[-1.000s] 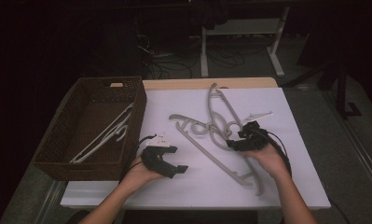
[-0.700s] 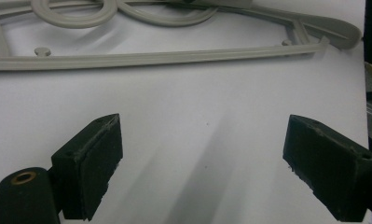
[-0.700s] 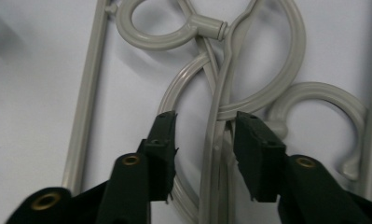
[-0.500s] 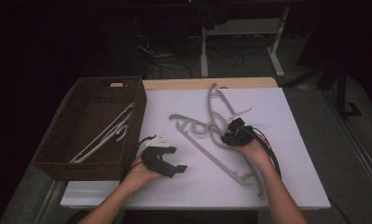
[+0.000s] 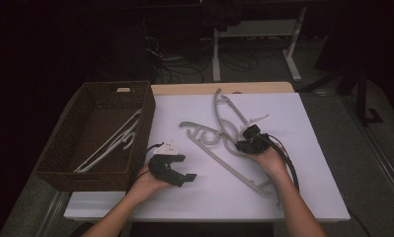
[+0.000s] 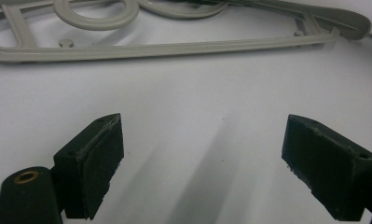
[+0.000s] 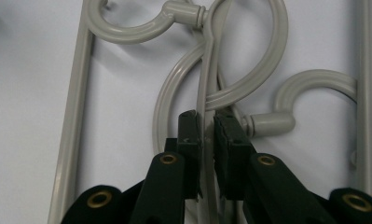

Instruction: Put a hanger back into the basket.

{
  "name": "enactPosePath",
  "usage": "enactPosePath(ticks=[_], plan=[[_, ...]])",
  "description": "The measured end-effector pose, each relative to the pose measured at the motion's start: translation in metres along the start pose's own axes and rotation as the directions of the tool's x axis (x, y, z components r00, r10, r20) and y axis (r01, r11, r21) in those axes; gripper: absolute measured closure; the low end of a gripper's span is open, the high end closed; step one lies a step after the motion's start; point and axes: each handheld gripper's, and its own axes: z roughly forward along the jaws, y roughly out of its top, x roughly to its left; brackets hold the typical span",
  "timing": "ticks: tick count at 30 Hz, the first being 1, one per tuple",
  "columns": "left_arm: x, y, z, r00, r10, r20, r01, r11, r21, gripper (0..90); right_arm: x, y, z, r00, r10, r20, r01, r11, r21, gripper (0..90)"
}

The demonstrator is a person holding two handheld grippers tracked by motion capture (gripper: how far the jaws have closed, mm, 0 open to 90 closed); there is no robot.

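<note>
At the centre of the high view, the right gripper (image 5: 248, 139) pinches a grey hanger (image 7: 207, 93) among tangled hangers. At lower left, the left gripper (image 5: 177, 174) gapes wide above the white table (image 5: 308, 123).

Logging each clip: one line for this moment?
right tongs: shut on grey hanger | left tongs: open, empty | wicker basket: white hanger inside

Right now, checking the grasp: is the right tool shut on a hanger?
Shut: the right tool has its jaws pinching the grey hanger bar between them.
</note>
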Motion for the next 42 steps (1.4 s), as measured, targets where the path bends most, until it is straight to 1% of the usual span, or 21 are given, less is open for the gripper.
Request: enactPosePath(ticks=[4,9,10,12,16,17,18,21,22,25,28,31,32,33,34,35,36,38,40,42], plan=[[0.001,0.0,-0.001,1.0,0.0,-0.003,0.001,1.0,0.001,12.8,0.0,-0.001,-0.002,1.0,-0.005,0.008,0.006,1.0,-0.006,80.7],[0.001,0.0,-0.001,1.0,-0.002,-0.004,0.002,1.0,0.006,12.8,0.001,0.0,-0.01,0.9997,-0.019,0.018,0.02,0.999,-0.028,80.9],[0.002,-0.001,-0.001,1.0,-0.005,-0.004,0.005,1.0,0.006,12.8,0.005,0.0,-0.018,0.999,-0.042,0.017,0.043,0.998,-0.039,81.0],[0.003,-0.001,-0.001,1.0,-0.004,-0.006,0.004,1.0,0.008,12.8,0.01,-0.001,-0.025,0.9982,-0.06,0.011,0.06,0.997,-0.049,81.1],[0.004,-0.001,-0.003,0.9999,-0.009,-0.01,0.009,0.9999,0.008,12.8,0.021,-0.007,-0.036,0.9937,-0.111,-0.013,0.11,0.992,-0.057,81.2],[0.004,-0.001,-0.003,0.9999,-0.009,-0.01,0.009,0.9999,0.008,12.8,0.021,-0.007,-0.036,0.9937,-0.111,-0.013,0.11,0.992,-0.057,81.2],[0.004,-0.001,-0.004,0.9998,-0.011,-0.014,0.011,0.9999,0.007,12.8,0.027,-0.011,-0.042,0.9905,-0.135,-0.027,0.133,0.989,-0.061,81.1],[0.006,-0.002,-0.006,0.9997,-0.019,-0.019,0.019,0.9998,0.002,12.8,0.037,-0.016,-0.05,0.9836,-0.17,-0.059,0.166,0.984,-0.071,81.1],[0.007,-0.002,-0.006,0.9996,-0.024,-0.015,0.024,0.9997,-0.001,12.8,0.041,-0.018,-0.052,0.9802,-0.184,-0.072,0.18,0.981,-0.066,81.1],[0.006,-0.002,-0.006,0.9996,-0.021,-0.017,0.021,0.9998,0.003,12.8,0.048,-0.028,-0.052,0.9718,-0.21,-0.108,0.207,0.978,-0.041,81.0],[0.006,-0.002,-0.006,0.9996,-0.02,-0.018,0.02,0.9998,0.003,12.8,0.048,-0.038,-0.048,0.9671,-0.216,-0.135,0.217,0.976,-0.004,80.8],[0.006,-0.002,-0.006,0.9995,-0.024,-0.019,0.024,0.9997,0.004,12.8,0.044,-0.045,-0.044,0.9669,-0.199,-0.16,0.206,0.978,0.03,80.4],[0.006,-0.002,-0.006,0.9995,-0.024,-0.019,0.024,0.9997,0.004,12.8,0.043,-0.045,-0.044,0.9673,-0.185,-0.173,0.194,0.98,0.038,79.7],[0.006,-0.002,-0.006,0.9995,-0.024,-0.02,0.024,0.9997,0.005,12.8,0.043,-0.045,-0.044,0.9673,-0.185,-0.173,0.194,0.98,0.038,79.7],[0.006,-0.002,-0.005,0.9995,-0.025,-0.019,0.025,0.9997,0.005,12.8,0.041,-0.045,-0.043,0.9682,-0.176,-0.177,0.186,0.982,0.039,75.2],[0.006,-0.002,-0.005,0.9995,-0.025,-0.019,0.025,0.9997,0.005,12.8,0.041,-0.045,-0.043,0.9682,-0.176,-0.177,0.186,0.982,0.039,75.2],[0.006,-0.002,-0.006,0.9995,-0.026,-0.02,0.026,0.9997,0.005,12.8,0.041,-0.042,-0.046,0.9694,-0.158,-0.188,0.164,0.986,0.018,70.6],[0.007,-0.002,-0.006,0.9994,-0.028,-0.02,0.028,0.9996,0.004,12.8,0.042,-0.036,-0.051,0.9715,-0.156,-0.179,0.158,0.987,-0.001,65.5],[0.007,-0.002,-0.006,0.9993,-0.03,-0.022,0.03,0.9995,0.004,12.8,0.044,-0.025,-0.053,0.9777,-0.138,-0.158,0.137,0.99,-0.016,62.5],[0.007,-0.002,-0.005,0.9992,-0.032,-0.024,0.032,0.9995,0.003,12.8,0.044,-0.012,-0.05,0.9848,-0.111,-0.134,0.108,0.994,-0.032,62.1]])
